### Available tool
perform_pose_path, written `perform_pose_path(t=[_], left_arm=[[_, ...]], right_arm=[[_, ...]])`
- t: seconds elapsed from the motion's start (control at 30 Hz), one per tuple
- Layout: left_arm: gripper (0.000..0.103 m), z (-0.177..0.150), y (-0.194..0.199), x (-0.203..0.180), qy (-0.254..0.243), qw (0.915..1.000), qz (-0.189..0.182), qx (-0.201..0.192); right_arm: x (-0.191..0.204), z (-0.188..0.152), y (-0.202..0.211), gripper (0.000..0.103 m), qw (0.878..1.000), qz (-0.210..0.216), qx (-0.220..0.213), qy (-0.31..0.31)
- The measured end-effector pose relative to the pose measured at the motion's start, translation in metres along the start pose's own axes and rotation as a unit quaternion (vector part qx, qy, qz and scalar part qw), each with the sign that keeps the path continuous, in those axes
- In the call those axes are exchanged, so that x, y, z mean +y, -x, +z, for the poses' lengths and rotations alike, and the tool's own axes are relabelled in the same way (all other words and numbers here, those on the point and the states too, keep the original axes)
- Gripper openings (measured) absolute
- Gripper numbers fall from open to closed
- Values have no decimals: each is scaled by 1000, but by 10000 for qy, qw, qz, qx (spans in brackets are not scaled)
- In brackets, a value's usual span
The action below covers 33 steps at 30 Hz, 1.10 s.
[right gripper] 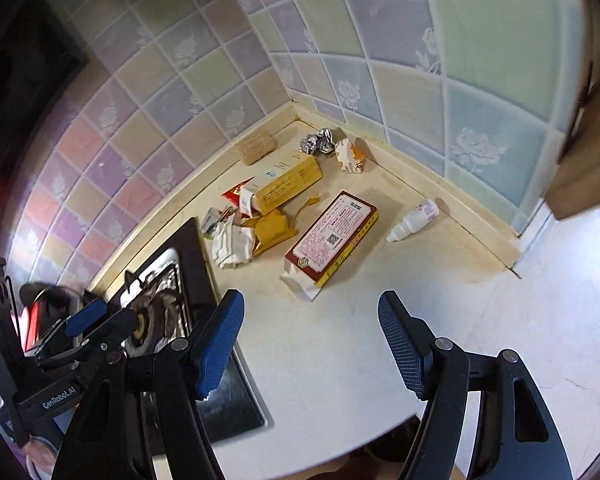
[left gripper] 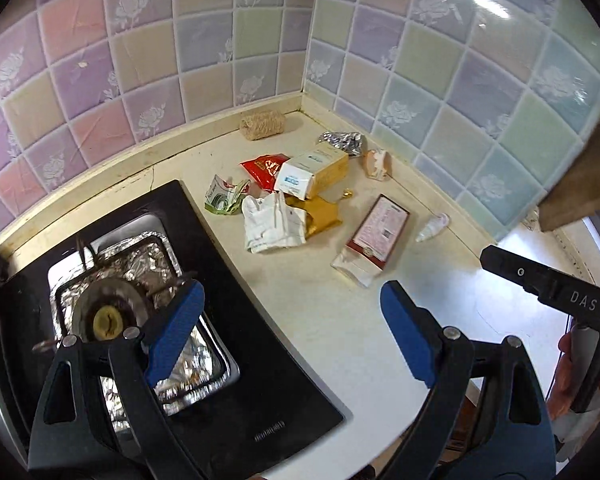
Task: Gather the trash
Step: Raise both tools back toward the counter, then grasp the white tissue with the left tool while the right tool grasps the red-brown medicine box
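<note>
2 empty claws over the bench, trash ahead

Right claw (right gripper: 311,344) gapes wide, holding nothing; the red-and-white box (right gripper: 332,236) lies nearest, straight ahead, long axis running away rightward. Left claw (left gripper: 292,332), also open and empty, hangs over the stove (left gripper: 236,280) edge.

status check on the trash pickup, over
Left gripper and right gripper open, empty, above the counter. Trash pile untouched in the corner, red box nearest. Nothing in the way.
</note>
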<state>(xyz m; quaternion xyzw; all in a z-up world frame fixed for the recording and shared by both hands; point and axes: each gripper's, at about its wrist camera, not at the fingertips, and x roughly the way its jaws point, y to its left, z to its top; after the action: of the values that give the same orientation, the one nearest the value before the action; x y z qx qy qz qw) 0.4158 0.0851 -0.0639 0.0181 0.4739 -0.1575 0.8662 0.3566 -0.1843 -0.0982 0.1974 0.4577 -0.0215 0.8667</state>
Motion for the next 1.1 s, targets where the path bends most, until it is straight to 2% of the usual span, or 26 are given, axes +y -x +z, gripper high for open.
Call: perform_pose_path(t=[0.23,0.47,0.8,0.97,1.03,1.1], left_arm=[[88,27,-84,34,239,9978,-238,573],[88,42,-143,43,391,9949,-259,888],[88,53,-177,48,509,9927,-287,1055],[88,55,-186,52,558,9916,-296,1133],[88,54,-189,53,527,9915,-306,1153],[88,53,-191,53,489,9915,-318,1165]], right_arm=[[8,32,-79,71,9979,-345,362,-414],[6,49,-147,71,9930,-644,748,-645],[2,55,-211,71,9860,-725,1069,-1052],[7,54,-230,71,9840,-976,1170,-921],[5,51,-234,66,9829,-1038,1200,-938],[1,48,-235,65,9828,-1006,1173,-1007]])
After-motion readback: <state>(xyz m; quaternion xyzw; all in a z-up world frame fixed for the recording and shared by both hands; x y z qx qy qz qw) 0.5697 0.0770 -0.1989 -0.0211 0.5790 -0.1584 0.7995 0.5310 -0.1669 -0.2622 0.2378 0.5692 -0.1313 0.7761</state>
